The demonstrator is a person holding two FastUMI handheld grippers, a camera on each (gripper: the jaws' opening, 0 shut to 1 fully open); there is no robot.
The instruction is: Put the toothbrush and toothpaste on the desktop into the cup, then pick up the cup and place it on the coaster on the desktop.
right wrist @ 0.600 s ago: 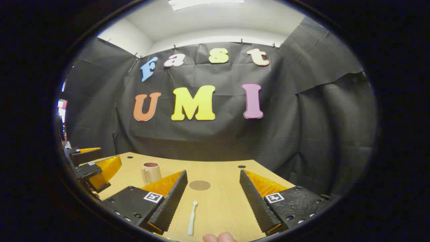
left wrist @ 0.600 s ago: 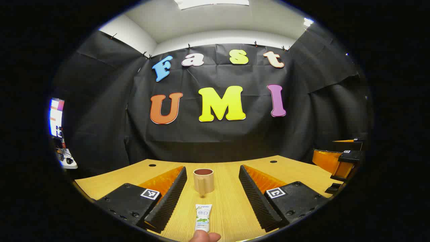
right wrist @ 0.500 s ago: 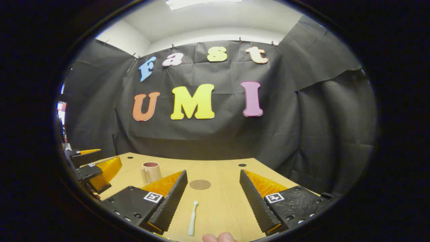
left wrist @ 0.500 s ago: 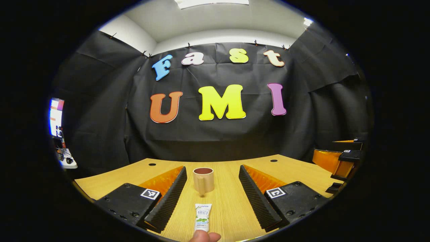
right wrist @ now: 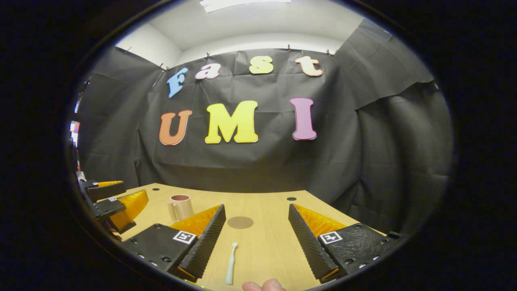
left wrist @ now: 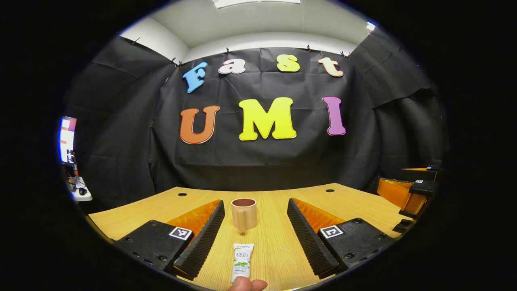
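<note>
2 hand-held grippers, left (left wrist: 255, 236) and right (right wrist: 255, 238), both agape; 1 cup (left wrist: 244, 214), 1 toothpaste (left wrist: 242, 261), 1 toothbrush (right wrist: 230, 263), 1 coaster (right wrist: 240, 222).

My left hand-held gripper (left wrist: 255, 234) has ribbed fingers (left wrist: 202, 238) on screw-dotted blocks. Each block carries a square coded marker (left wrist: 180, 233). My right hand-held gripper (right wrist: 255, 238) looks identical.

A fingertip (left wrist: 246, 285) at six o'clock is covering the near end of the toothpaste (left wrist: 242, 262). My toothbrush (right wrist: 230, 263) is showing too small to make out its bristles. At nine o'clock in my right gripper view, the left gripper (right wrist: 111, 200) is getting cut off by the edge.
</note>
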